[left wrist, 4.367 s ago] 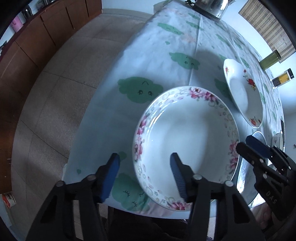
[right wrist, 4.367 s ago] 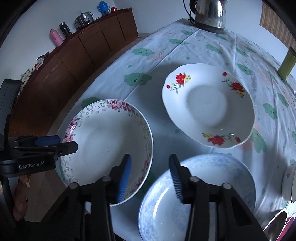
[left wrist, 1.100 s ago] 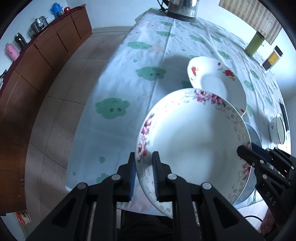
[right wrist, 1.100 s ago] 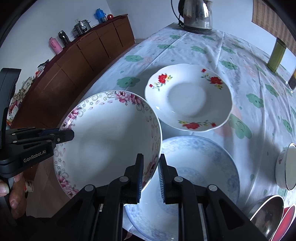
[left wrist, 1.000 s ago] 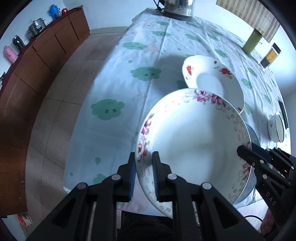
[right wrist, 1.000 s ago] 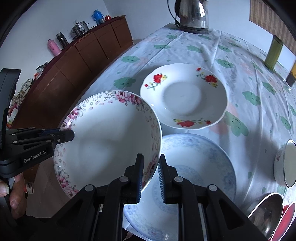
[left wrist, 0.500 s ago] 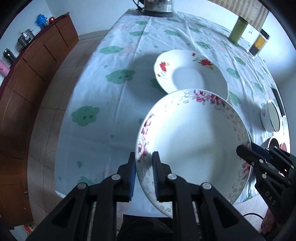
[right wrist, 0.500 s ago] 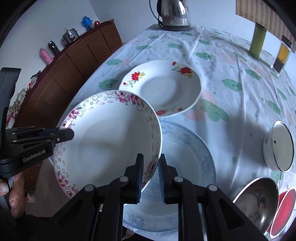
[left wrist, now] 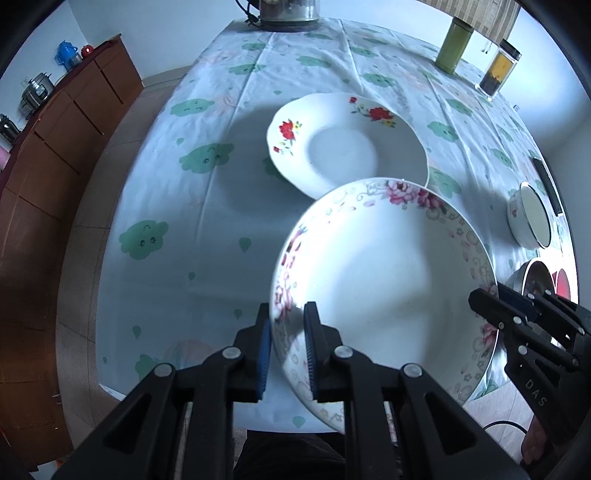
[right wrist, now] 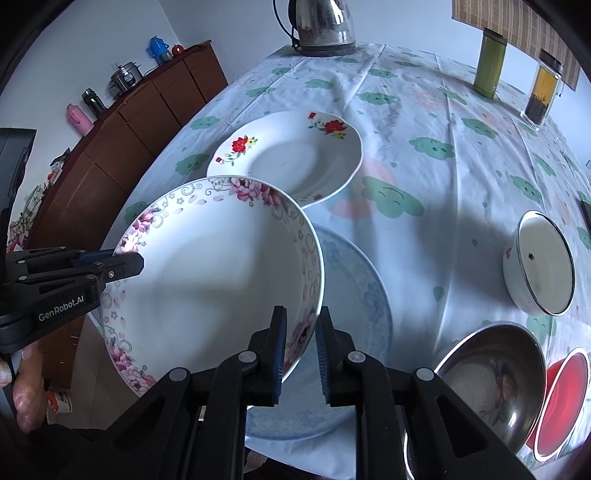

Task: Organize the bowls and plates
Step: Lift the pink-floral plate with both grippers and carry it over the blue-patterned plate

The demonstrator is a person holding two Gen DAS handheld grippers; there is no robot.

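Note:
A deep white plate with a pink flower rim [left wrist: 384, 273] [right wrist: 218, 273] hangs above the table, held by both grippers. My left gripper [left wrist: 286, 354] is shut on its left rim, my right gripper [right wrist: 300, 354] is shut on its right rim. Under it lies a pale blue patterned plate [right wrist: 354, 295], partly hidden. Beyond it rests a white plate with red flowers [left wrist: 347, 144] [right wrist: 288, 158]. At the right stand a small white bowl [right wrist: 539, 262] [left wrist: 530, 218], a steel bowl [right wrist: 491, 376] and a red bowl [right wrist: 561, 398].
The table wears a white cloth with green clouds [right wrist: 424, 155]. A steel kettle [right wrist: 325, 22] stands at the far end; a green canister [right wrist: 489, 62] and a glass jar [right wrist: 543, 88] at the far right. A brown sideboard [right wrist: 122, 122] runs along the left wall.
Both grippers have carried the pink-rimmed plate to the right across the table, over the blue plate. The small white bowl and the steel bowl have come into view.

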